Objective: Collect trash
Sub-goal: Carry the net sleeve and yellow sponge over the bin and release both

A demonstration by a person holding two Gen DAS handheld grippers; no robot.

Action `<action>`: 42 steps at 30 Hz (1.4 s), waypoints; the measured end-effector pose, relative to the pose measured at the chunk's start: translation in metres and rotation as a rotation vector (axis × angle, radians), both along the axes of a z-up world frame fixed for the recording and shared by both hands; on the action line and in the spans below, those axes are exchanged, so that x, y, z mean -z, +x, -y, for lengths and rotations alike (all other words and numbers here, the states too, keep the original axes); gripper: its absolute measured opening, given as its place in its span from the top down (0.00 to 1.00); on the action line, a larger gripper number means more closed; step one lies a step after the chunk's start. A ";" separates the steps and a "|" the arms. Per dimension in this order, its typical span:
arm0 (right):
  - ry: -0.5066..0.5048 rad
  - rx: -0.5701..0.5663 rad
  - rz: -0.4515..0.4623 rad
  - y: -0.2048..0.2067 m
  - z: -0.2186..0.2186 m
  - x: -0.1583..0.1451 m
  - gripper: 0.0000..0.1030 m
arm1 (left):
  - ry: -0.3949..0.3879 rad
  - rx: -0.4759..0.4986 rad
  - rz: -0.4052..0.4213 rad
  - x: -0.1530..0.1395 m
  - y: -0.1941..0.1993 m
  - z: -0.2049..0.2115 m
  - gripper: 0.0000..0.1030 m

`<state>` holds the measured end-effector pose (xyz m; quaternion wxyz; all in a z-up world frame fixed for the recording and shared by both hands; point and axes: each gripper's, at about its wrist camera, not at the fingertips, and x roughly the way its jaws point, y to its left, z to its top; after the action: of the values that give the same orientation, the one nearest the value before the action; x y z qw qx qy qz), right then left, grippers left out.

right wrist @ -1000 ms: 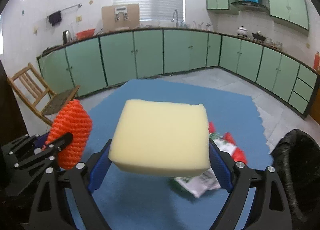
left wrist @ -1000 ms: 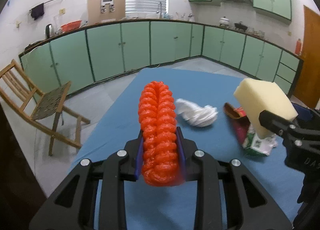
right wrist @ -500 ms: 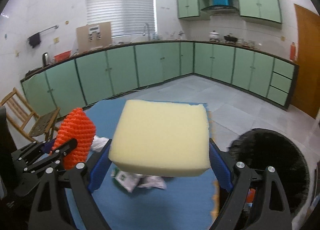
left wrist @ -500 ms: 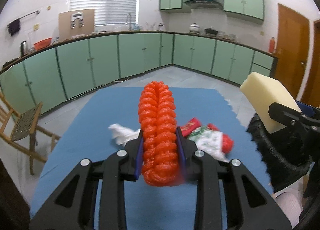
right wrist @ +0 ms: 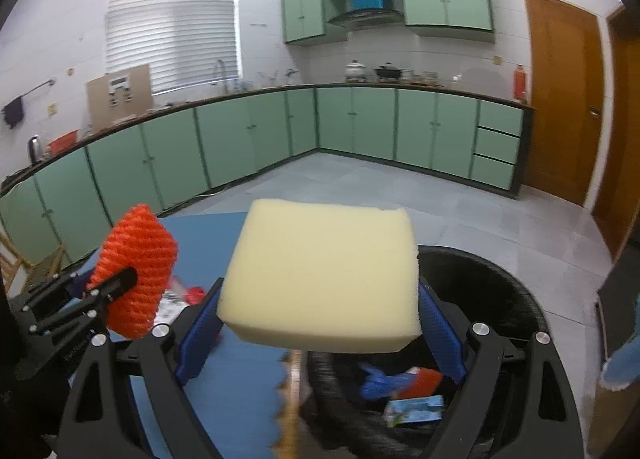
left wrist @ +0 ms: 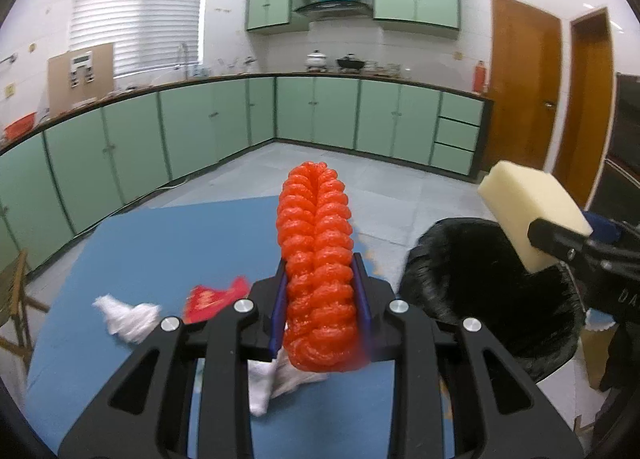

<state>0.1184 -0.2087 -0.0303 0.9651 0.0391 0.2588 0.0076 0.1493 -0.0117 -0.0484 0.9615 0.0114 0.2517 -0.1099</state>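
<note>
My left gripper [left wrist: 319,287] is shut on an orange foam net [left wrist: 317,255], held above the blue table [left wrist: 168,235]; the net also shows in the right wrist view [right wrist: 136,275]. My right gripper [right wrist: 320,311] is shut on a pale yellow sponge block [right wrist: 324,275], held over the rim of the black trash bin [right wrist: 492,291]. The sponge [left wrist: 532,215] and the bin [left wrist: 472,267] also show to the right in the left wrist view. The bin holds blue, red and printed scraps [right wrist: 404,383].
On the table lie a crumpled white tissue [left wrist: 128,319], a red wrapper [left wrist: 212,299] and a white wrapper [left wrist: 276,379] under my left gripper. The table's jagged right edge [right wrist: 290,399] borders the bin. Green cabinets [left wrist: 200,131] and wooden doors [left wrist: 524,99] stand beyond.
Both grippers have swung right with their loads. The trash bin has come into view, and the sponge now hangs over its rim. The table trash has slid left in view.
</note>
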 end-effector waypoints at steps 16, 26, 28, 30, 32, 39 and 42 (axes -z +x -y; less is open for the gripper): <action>-0.002 0.182 -0.039 -0.007 0.119 0.028 0.15 | 0.012 0.196 -0.014 0.023 0.034 0.140 0.73; -0.006 0.213 -0.100 0.004 0.159 0.059 0.15 | 0.045 0.241 -0.075 0.057 0.056 0.187 0.73; -0.002 0.218 -0.113 0.007 0.166 0.065 0.15 | 0.052 0.246 -0.083 0.061 0.058 0.192 0.73; 0.003 0.224 -0.123 0.010 0.172 0.069 0.15 | 0.062 0.251 -0.096 0.065 0.065 0.196 0.73; 0.009 0.230 -0.134 0.012 0.178 0.075 0.15 | 0.067 0.254 -0.107 0.070 0.070 0.200 0.72; 0.022 0.243 -0.167 0.019 0.193 0.090 0.14 | 0.079 0.273 -0.123 0.073 0.075 0.210 0.68; 0.019 0.247 -0.179 0.019 0.195 0.093 0.11 | 0.076 0.278 -0.130 0.072 0.078 0.213 0.58</action>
<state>0.1376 -0.4037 -0.1236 0.9313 0.0804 0.3370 -0.1123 0.2275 -0.2244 -0.1202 0.9175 0.0755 0.3136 -0.2328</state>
